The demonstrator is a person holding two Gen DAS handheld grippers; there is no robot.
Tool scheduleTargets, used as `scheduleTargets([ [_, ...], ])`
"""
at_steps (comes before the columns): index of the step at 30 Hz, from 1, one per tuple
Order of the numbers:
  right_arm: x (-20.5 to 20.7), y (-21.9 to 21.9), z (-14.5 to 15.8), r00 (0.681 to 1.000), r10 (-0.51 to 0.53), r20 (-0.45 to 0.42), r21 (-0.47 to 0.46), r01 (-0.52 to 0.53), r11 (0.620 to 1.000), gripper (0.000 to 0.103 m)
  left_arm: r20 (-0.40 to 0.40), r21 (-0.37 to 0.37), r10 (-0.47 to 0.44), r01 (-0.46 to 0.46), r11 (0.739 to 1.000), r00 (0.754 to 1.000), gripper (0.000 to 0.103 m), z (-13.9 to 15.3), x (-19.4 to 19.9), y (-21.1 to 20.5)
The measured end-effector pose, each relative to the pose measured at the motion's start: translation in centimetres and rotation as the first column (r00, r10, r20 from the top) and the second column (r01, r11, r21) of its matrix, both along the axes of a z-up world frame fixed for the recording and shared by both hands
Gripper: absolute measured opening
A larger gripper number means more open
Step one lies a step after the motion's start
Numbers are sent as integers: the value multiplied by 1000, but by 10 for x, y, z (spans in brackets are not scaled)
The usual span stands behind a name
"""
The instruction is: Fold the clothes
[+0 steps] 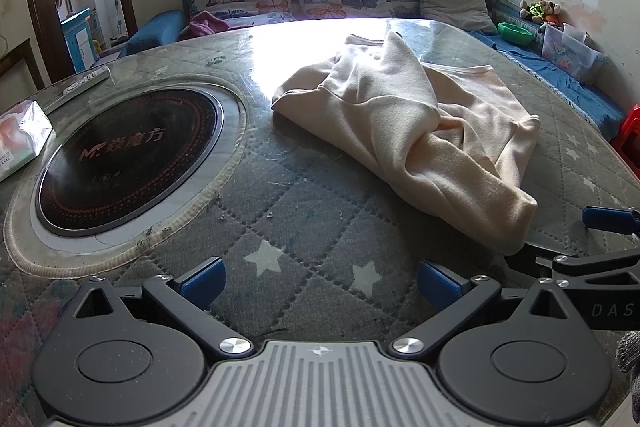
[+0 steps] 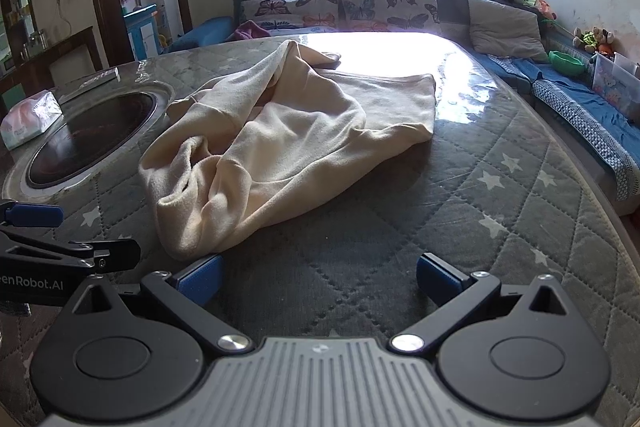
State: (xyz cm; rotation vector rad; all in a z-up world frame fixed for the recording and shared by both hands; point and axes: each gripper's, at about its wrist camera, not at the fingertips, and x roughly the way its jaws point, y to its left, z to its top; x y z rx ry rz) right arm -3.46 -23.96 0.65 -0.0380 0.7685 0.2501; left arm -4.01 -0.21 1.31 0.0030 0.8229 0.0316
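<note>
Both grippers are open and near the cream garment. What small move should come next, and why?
Probably bring the right gripper forward to the nearest bunched end of the cream garment and close on it. The garment lies crumpled on the table, not flat, and neither the right nor the left gripper holds anything, so it likely needs spreading before any fold.

The left black two-finger gripper with blue rubber pads (image 1: pixel 320 283) has a ribbed grey housing at six o'clock, flanked by two round black pivot discs with silver screw heads. Triangular cut-outs pierce its link arms. The right black two-finger gripper with blue rubber pads (image 2: pixel 319 277) is built alike; seen from the left wrist at three o'clock, its side bears white letters "DAS". From the right wrist, at nine o'clock, the left one reads "enRobot.AI". A grey knitted glove (image 1: pixel 630 355) shows at four o'clock.
</note>
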Motion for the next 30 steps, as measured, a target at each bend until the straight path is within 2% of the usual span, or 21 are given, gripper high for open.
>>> scheduleTargets([
  [30,-5,3,30,996,32,80,29,-34,999,103,54,-4,11,-11,1000,998,103,29,-5,2],
])
